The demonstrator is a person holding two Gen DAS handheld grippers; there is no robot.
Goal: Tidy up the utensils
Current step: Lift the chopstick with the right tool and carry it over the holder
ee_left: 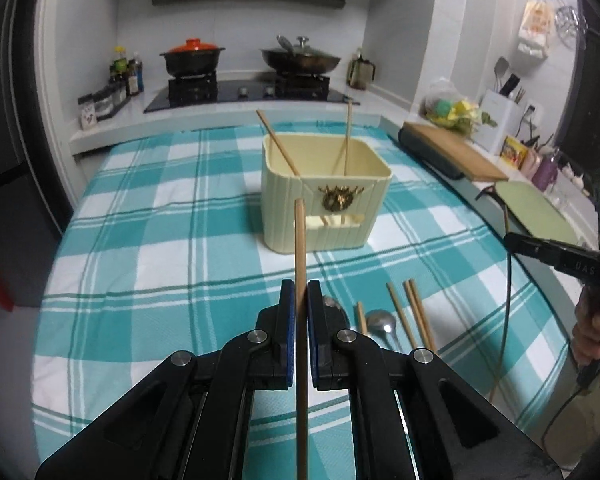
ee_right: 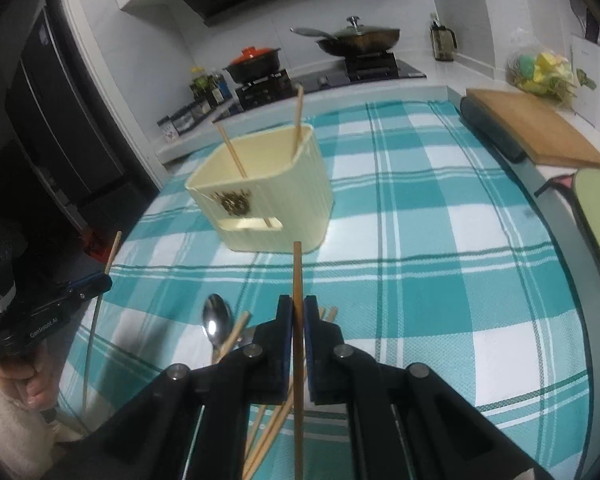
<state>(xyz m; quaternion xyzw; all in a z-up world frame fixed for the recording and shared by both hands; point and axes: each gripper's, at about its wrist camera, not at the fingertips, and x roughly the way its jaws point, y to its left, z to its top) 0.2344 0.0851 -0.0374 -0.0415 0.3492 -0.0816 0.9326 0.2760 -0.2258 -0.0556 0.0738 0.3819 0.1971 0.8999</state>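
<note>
A cream utensil holder stands on the checked cloth with two wooden chopsticks leaning in it; it also shows in the right wrist view. My left gripper is shut on a wooden chopstick, held upright above the cloth in front of the holder. My right gripper is shut on another chopstick, also in front of the holder. Loose chopsticks and a metal spoon lie on the cloth below the grippers; the spoon shows in the right wrist view too.
A teal checked cloth covers the table. A stove with a pot and a wok is behind. A wooden cutting board and a green mat lie on the counter to the right.
</note>
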